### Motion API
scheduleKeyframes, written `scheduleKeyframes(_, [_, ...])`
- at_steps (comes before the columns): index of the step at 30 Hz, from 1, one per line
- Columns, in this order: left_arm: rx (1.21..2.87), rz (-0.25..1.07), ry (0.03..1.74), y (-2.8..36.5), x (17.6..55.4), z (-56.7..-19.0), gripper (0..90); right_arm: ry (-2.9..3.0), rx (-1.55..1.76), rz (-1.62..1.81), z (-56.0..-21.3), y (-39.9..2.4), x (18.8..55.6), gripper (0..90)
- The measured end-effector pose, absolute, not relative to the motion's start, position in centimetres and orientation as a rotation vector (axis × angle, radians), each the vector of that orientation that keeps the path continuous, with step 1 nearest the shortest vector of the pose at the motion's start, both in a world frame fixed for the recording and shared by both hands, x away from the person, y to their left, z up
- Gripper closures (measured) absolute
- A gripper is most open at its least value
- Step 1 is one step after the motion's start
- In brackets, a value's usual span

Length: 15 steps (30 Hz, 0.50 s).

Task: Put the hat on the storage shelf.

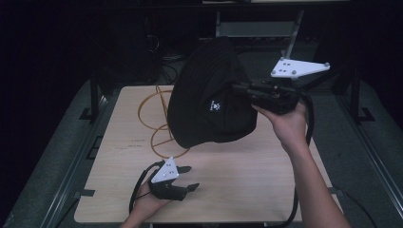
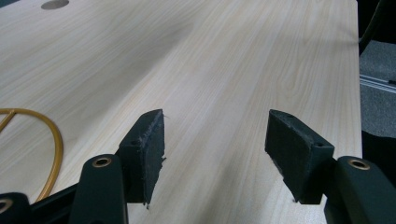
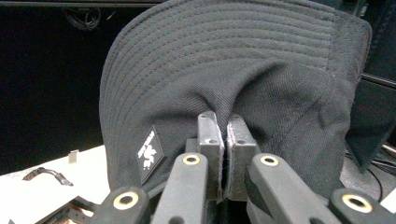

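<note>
I hold the hat (image 1: 209,97) up off the table (image 1: 247,175) with my right gripper (image 1: 240,88), well above the wood and a little behind its middle, so that it hangs free by its own weight and I can see its shape before I set it anywhere. I have it by a pinch of cloth on the crown, near the small white label (image 3: 149,154); in the right gripper view my two jaws are pressed flat together with only a fold of black fabric squeezed between them, and the brim (image 3: 224,32) fans out above. The orange wire stand (image 1: 154,118) sits on the table under and behind the hat, probably where the hat belongs, though it is half hidden and I can't be sure of its form. My left gripper (image 1: 187,178) waits low at the near edge, pointing across bare wood, its jaws spread apart with nothing between them, ready to help steady the brim.
</note>
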<state>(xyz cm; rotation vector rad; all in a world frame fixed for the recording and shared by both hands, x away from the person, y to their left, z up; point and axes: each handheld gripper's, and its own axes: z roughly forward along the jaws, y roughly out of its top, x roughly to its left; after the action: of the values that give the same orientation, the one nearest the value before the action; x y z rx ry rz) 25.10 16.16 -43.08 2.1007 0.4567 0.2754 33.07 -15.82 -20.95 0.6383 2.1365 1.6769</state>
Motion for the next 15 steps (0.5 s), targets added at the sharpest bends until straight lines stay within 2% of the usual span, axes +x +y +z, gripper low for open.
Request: scheduleKeyframes(15, [2.102,0.252,0.437,15.9,25.0,-43.2,34.8,2.188,0.598,1.690,-19.8,-12.0,35.3,87.0])
